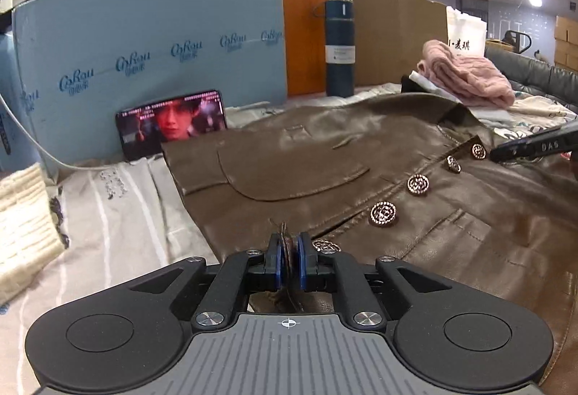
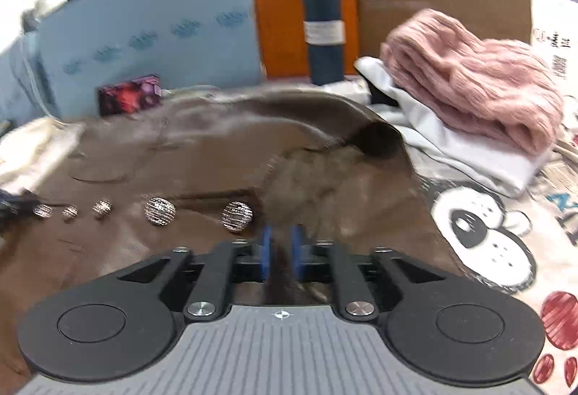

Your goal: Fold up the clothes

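Blue-padded left gripper (image 1: 288,252) pinches the brown leather jacket (image 1: 361,160) hem. Right gripper (image 2: 281,250), jaws narrow, has jacket fabric between its pads; whether they press is unclear. Jacket lies flat, button row (image 1: 419,184) running toward 2 o'clock, bare printed sheet (image 1: 119,214) at 9. Beyond: phone (image 1: 171,127), folded pink sweater (image 1: 469,77), blue flask (image 1: 339,48), foam board (image 1: 144,34) reading "CaRou".

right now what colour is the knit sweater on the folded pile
Pale pink, a chunky knit sweater on white folded clothes; clearest in the right wrist view.
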### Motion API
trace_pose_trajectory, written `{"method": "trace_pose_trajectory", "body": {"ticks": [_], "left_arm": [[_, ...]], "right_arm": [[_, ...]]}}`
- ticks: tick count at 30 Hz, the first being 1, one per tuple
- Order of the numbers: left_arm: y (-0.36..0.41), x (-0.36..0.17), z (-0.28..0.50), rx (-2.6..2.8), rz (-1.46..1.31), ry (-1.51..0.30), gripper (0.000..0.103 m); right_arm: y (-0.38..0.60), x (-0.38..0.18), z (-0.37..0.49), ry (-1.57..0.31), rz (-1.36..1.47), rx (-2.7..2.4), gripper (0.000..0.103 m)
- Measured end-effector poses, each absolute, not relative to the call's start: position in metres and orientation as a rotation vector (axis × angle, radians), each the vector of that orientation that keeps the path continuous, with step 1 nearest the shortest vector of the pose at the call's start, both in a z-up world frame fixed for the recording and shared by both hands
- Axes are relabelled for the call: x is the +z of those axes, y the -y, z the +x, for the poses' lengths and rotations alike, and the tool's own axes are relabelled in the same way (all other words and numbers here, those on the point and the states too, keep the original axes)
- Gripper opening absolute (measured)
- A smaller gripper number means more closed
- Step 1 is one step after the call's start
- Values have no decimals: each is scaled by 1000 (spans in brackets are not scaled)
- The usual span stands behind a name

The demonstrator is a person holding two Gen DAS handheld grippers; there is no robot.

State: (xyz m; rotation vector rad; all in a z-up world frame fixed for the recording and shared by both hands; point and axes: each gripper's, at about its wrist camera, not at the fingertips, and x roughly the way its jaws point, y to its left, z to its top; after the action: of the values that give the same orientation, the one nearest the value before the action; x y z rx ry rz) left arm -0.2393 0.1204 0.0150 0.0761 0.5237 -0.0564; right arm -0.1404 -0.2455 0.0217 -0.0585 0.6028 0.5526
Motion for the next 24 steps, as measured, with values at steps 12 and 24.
{"method": "trace_pose_trajectory", "body": {"ticks": [12,24], "left_arm": [[-125,38,-310,2,12,-250,98],[-75,27,-368,-45,278,-150,103]], "right_arm": [[285,36,-190,-338,-3,486,103],[314,22,-253,-204,-148,511,103]]}}
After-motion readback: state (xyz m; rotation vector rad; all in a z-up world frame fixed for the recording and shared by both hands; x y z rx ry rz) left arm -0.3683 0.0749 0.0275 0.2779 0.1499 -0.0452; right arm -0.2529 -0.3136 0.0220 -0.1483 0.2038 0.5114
